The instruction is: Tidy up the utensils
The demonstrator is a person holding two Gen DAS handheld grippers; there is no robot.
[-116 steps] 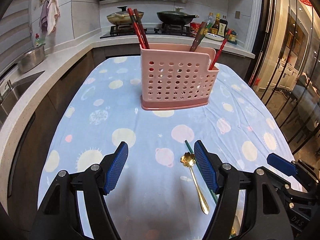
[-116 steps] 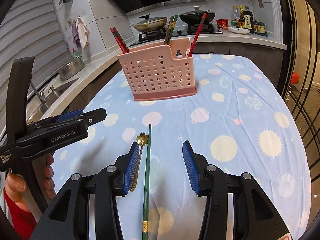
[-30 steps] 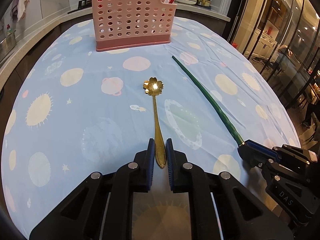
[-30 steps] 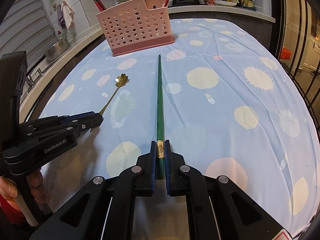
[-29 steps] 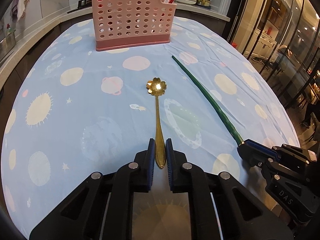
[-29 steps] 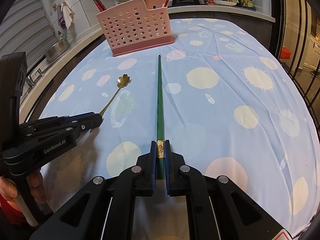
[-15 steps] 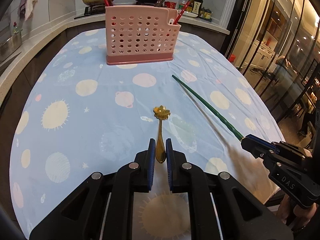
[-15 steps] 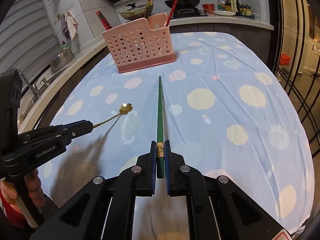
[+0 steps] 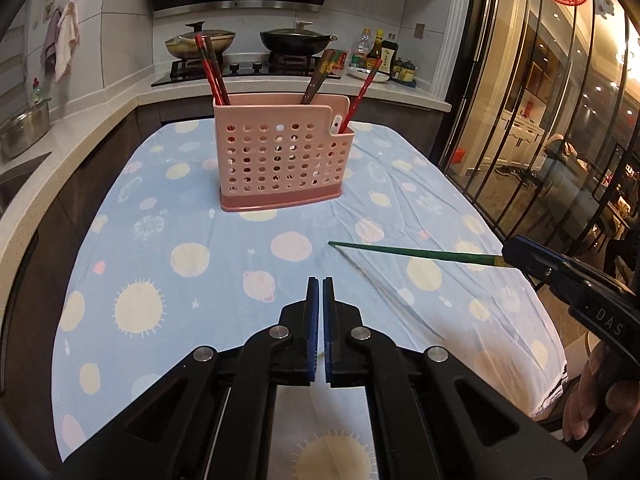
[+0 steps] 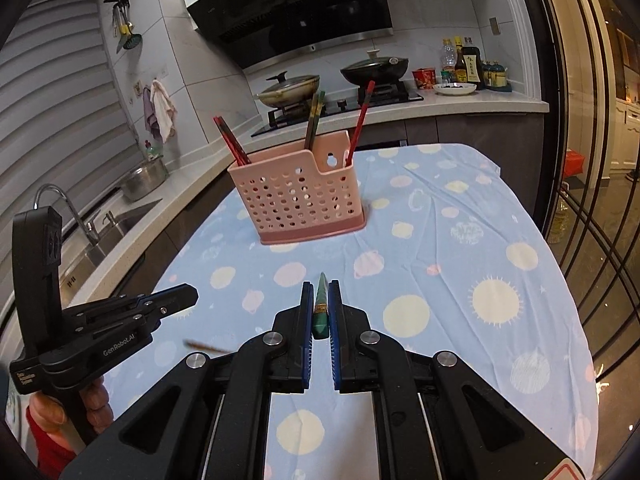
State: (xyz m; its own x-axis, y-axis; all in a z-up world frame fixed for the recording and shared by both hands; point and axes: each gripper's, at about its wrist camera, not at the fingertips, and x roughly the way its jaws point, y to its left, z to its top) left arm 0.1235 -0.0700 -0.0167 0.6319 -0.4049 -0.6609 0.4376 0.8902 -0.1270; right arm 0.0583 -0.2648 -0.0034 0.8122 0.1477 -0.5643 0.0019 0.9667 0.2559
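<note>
A pink perforated utensil basket (image 9: 280, 160) (image 10: 300, 200) stands far on the blue patterned tablecloth (image 9: 180, 304), with red and dark chopsticks in it. My right gripper (image 10: 321, 284) (image 9: 508, 250) is shut on the thick end of a green chopstick (image 10: 320, 312) (image 9: 420, 254), held in the air and pointing at the basket. My left gripper (image 9: 321, 280) (image 10: 192, 292) is closing, its pads nearly touching with nothing seen between them. A blurred gold-brown streak, apparently the gold spoon (image 10: 206, 347), lies below the left gripper, outside its jaws. The left wrist view does not show the spoon.
Beyond the table a counter carries a stove with two lidded pans (image 9: 296, 38) and sauce bottles (image 10: 464, 64). A sink and tap (image 10: 80, 216) run along the left. Barred glass doors (image 9: 560, 120) close off the right. A hand (image 9: 592, 408) grips the right tool.
Both grippers have risen and tilted up. The green chopstick has come off the cloth in the right gripper. The gold spoon is no longer between the left jaws, which have closed together.
</note>
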